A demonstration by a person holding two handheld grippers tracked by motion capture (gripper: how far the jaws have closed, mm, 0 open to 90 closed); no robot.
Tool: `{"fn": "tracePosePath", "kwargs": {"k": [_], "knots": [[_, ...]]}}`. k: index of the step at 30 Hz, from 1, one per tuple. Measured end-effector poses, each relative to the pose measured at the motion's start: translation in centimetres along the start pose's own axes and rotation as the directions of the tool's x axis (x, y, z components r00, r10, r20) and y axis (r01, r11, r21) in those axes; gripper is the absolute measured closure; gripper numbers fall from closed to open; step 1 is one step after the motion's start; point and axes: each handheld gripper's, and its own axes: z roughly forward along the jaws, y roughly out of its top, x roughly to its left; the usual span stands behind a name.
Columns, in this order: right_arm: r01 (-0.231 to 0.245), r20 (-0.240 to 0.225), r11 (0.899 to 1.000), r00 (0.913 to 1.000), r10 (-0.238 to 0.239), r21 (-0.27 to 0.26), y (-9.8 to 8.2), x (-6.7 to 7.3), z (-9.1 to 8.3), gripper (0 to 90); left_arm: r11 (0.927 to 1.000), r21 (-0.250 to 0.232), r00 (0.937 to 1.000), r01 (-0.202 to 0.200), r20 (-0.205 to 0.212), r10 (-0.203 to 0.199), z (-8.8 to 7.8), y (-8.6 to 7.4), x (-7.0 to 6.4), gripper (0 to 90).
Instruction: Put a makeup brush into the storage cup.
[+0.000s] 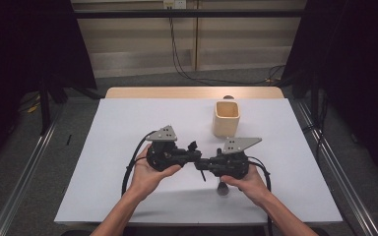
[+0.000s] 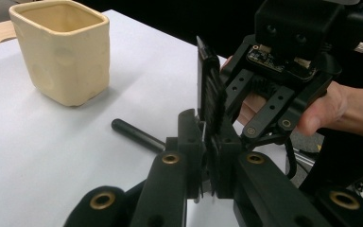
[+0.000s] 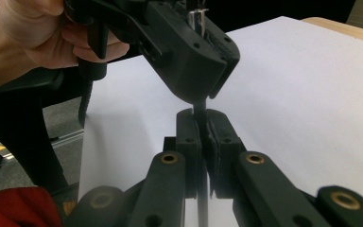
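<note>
Mid hand-over, we clench the left gripper [image 1: 195, 156] and right gripper [image 1: 204, 165] on one rod [image 2: 137, 135]; next, probably, the left lets go

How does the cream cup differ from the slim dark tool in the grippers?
The cup is cream and squarish; the slim tool is dark and thin. The cup stands untouched on the table; the slim tool is clamped by the left gripper and right gripper.

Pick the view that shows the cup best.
The left gripper view: the cup is close, with its rim, walls and opening plain. The high view shows the cup small and far off.
</note>
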Motion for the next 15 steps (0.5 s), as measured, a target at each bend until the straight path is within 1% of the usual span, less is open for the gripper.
{"fn": "tracePosePath", "kwargs": {"k": [4,11,13,15], "knots": [[0.005,0.005,1.000,1.0000,-0.005,-0.004,0.02,0.02,-0.04,85.9,0.9999,-0.012,1.0000,-0.009,0.000,0.009,0.04,-0.04,0.03,85.1],[0.006,0.013,1.000,0.9999,-0.006,-0.004,-0.01,-0.06,-0.09,86.1,0.9997,-0.022,1.0000,-0.004,-0.002,0.004,0.14,-0.18,0.28,83.4],[0.004,0.019,1.000,0.9998,-0.003,-0.005,-0.02,-0.09,-0.12,86.1,0.9993,-0.035,0.9999,-0.013,-0.011,0.012,0.08,-0.28,0.21,80.1],[-0.004,0.025,1.000,0.9997,0.005,-0.012,-0.03,-0.19,-0.23,86.2,0.9992,-0.038,0.9998,-0.012,-0.014,0.011,-0.01,-0.35,0.20,79.4]]}}
